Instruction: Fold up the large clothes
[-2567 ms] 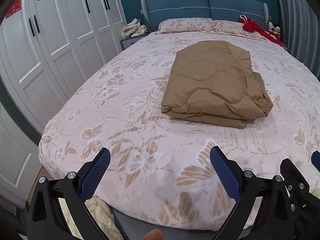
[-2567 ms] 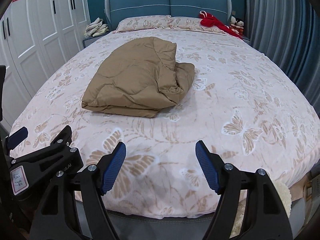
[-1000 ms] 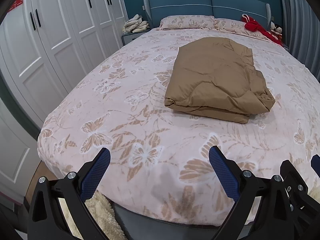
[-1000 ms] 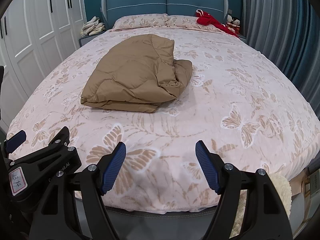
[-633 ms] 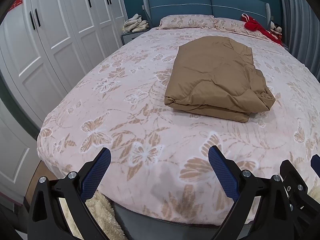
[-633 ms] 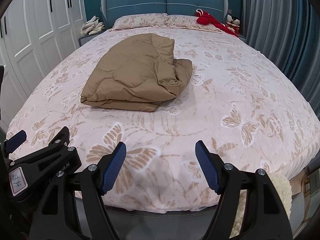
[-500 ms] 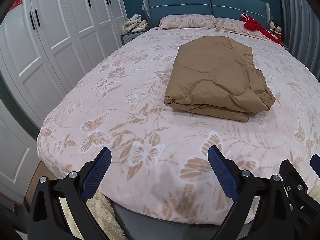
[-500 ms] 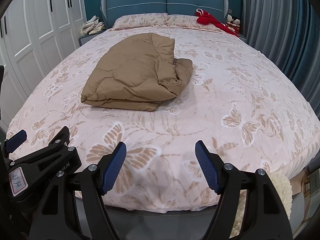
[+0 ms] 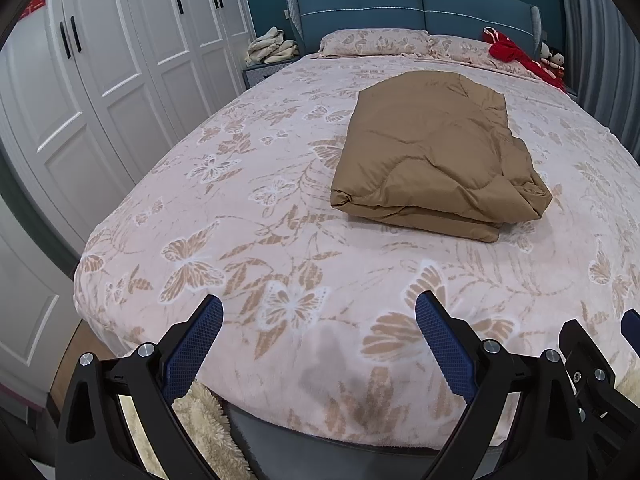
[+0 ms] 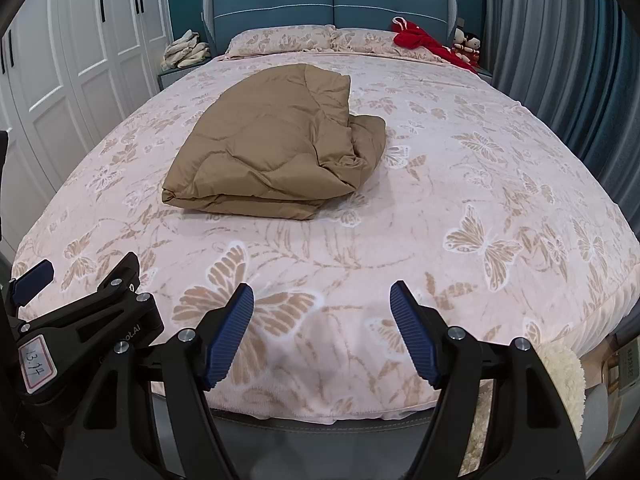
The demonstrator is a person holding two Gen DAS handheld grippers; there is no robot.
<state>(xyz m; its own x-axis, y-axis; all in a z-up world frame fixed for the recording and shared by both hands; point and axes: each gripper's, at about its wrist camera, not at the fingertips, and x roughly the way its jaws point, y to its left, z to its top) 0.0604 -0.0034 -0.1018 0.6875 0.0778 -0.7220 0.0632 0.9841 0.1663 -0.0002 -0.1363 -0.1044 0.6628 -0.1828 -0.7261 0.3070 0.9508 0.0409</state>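
Note:
A tan quilted garment (image 9: pixel 432 160) (image 10: pixel 276 148) lies folded in a thick stack in the middle of the bed (image 9: pixel 248 208) (image 10: pixel 480 184), its right side bunched and rumpled. My left gripper (image 9: pixel 318 314) hangs open over the bed's foot edge, well short of the stack, with nothing between its blue pads. My right gripper (image 10: pixel 322 298) is open too, beside the left one and just as far from the garment. In the right wrist view the left gripper's body shows at the lower left.
White wardrobe doors (image 9: pixel 100 60) run along the left side. At the head stand a blue headboard (image 10: pixel 332 0), two pillows, red cloth (image 10: pixel 420 38) and small dolls. A nightstand with a pile of pale cloth (image 9: pixel 272 46) is at the back left. Grey curtains (image 10: pixel 560 60) hang on the right. A fluffy cream rug (image 9: pixel 208 432) lies below the foot.
Since the oldest frames both views have drawn back slightly from the bed. Over the last second nothing has moved and both grippers stay open.

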